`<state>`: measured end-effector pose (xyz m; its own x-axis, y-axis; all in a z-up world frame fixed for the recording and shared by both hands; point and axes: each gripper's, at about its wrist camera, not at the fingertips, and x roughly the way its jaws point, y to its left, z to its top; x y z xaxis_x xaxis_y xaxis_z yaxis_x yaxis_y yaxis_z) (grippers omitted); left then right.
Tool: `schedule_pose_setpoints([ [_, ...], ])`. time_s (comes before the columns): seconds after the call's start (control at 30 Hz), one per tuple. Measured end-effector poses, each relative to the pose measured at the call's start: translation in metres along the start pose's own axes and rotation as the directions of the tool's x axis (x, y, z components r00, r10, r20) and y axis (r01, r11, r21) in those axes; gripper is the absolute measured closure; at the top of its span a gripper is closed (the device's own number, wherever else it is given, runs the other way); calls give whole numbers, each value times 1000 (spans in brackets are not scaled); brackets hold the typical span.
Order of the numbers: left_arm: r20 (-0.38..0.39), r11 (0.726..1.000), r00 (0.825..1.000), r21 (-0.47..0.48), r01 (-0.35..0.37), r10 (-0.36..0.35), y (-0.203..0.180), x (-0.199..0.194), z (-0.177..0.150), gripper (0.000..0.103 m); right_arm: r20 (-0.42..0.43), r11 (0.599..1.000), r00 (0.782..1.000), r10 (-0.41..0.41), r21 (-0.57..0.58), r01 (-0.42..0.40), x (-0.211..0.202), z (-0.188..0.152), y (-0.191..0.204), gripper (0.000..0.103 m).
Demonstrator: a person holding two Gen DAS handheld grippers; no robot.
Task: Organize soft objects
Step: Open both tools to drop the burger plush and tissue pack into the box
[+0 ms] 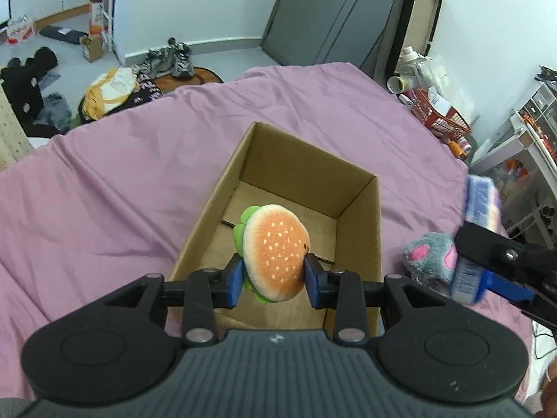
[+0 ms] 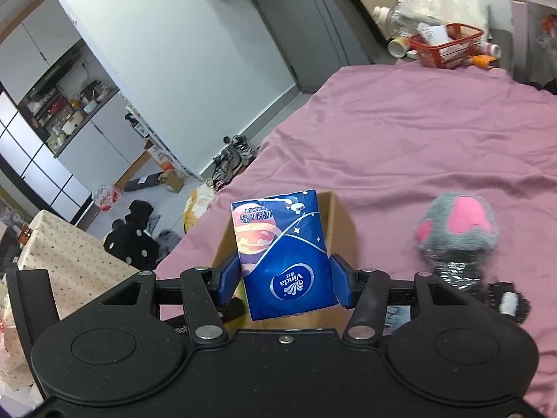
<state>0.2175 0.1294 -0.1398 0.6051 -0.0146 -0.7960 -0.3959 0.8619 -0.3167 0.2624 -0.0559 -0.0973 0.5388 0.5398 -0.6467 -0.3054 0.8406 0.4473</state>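
Observation:
My left gripper [image 1: 275, 278] is shut on a burger plush [image 1: 275, 247] with an orange bun and green lettuce, and holds it over the open cardboard box [image 1: 362, 216] on the pink bedsheet [image 1: 122, 181]. My right gripper [image 2: 283, 278] is shut on a blue tissue pack [image 2: 282, 254], above the near edge of the same box [image 2: 339, 216]. In the left wrist view this pack [image 1: 482, 205] shows blurred at the far right. A grey plush paw with pink pads [image 2: 456, 226] [image 1: 430, 254] lies on the sheet to the right of the box.
A red basket [image 2: 449, 45] [image 1: 442, 118] and bottles stand past the bed's far right corner. Shoes [image 1: 170, 59] and clothes [image 1: 115, 90] litter the floor left of the bed. A table with a dotted cloth [image 2: 69, 261] stands at the left, and shelves [image 1: 529, 146] at the right.

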Motion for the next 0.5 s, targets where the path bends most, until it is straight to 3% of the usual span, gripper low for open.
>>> schedule_pose_setpoints([
  [0.13, -8, 1000, 1000, -13, 3, -3, 6, -4, 5, 61, -11, 1000, 1000, -7, 24, 7, 10, -1, 3, 50],
  [0.3, 16, 1000, 1000, 3, -5, 4, 11, -20, 11, 38, -21, 1000, 1000, -20, 18, 20, 15, -3, 12, 49],
  [0.4, 46, 1000, 999, 18, -23, 22, 12, -29, 15, 33, -17, 999, 999, -30, 18, 31, 15, -3, 16, 46],
  [0.5, 58, 1000, 998, 10, -25, 24, 15, -33, 18, 31, -10, 999, 999, -36, 5, 36, 12, -2, 20, 30],
])
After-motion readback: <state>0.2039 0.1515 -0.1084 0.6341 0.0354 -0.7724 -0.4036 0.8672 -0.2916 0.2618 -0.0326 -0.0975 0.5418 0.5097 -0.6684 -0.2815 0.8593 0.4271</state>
